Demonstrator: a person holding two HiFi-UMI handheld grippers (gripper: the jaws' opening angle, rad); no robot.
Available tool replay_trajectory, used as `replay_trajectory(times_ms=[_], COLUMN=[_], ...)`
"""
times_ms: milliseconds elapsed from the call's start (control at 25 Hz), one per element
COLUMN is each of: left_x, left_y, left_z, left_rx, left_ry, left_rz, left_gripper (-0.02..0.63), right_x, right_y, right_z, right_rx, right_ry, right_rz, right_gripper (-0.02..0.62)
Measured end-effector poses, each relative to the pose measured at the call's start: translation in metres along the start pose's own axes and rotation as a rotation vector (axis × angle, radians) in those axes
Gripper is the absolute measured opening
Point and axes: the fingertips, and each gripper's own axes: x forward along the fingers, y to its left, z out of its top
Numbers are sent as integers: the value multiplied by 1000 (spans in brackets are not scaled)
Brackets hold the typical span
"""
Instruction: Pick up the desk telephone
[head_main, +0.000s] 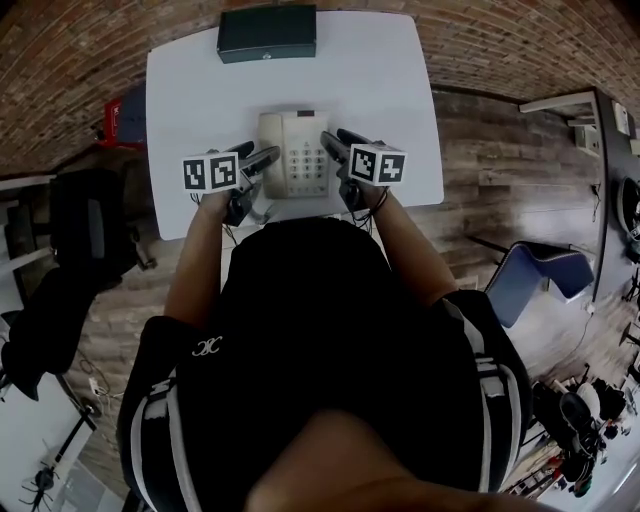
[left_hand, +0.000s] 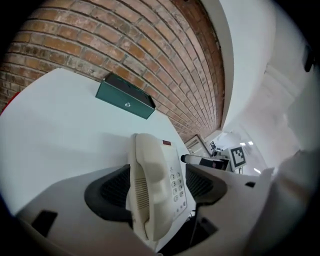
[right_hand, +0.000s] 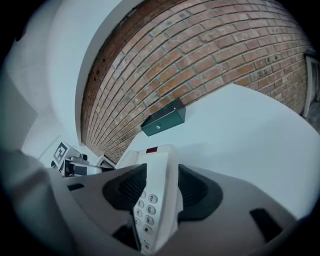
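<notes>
Desk telephone (head_main: 298, 152), cream-coloured, rests flat on the white surface (head_main: 385, 80) near its front edge, handset (left_hand: 147, 195) on the left side, keypad (right_hand: 145, 210) on the right. A dark green box (head_main: 267, 33) lies at the far edge of the surface, well apart from the telephone. The left hand-held gripper (head_main: 262, 158) stands at the telephone's left side with its jaws set wide, straddling the handset; a gap shows beside the pads. The right hand-held gripper (head_main: 335, 138) stands at the right side, jaws moderately apart, straddling the keypad edge; pads lie close to the body, with no firm clamping evident.
</notes>
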Motion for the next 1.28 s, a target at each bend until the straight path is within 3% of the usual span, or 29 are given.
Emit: replay_trajectory(times_ms=[360, 800, 1080, 1280], left_x=[16, 24, 27, 26], left_y=[24, 26, 23, 23], left_z=[-19, -39, -39, -39], left_rx=[-95, -290, -285, -277], left_ry=[28, 27, 38, 37], left_rz=[-36, -190, -248, -205], left_gripper=[343, 350, 350, 340], right_x=[16, 25, 24, 23], right_y=[-5, -2, -7, -7], right_z=[-20, -40, -47, -47], right_rx=[113, 282, 346, 339], right_ry=[50, 61, 43, 49], right_rz=[55, 113, 112, 101], right_gripper=[215, 216, 216, 209])
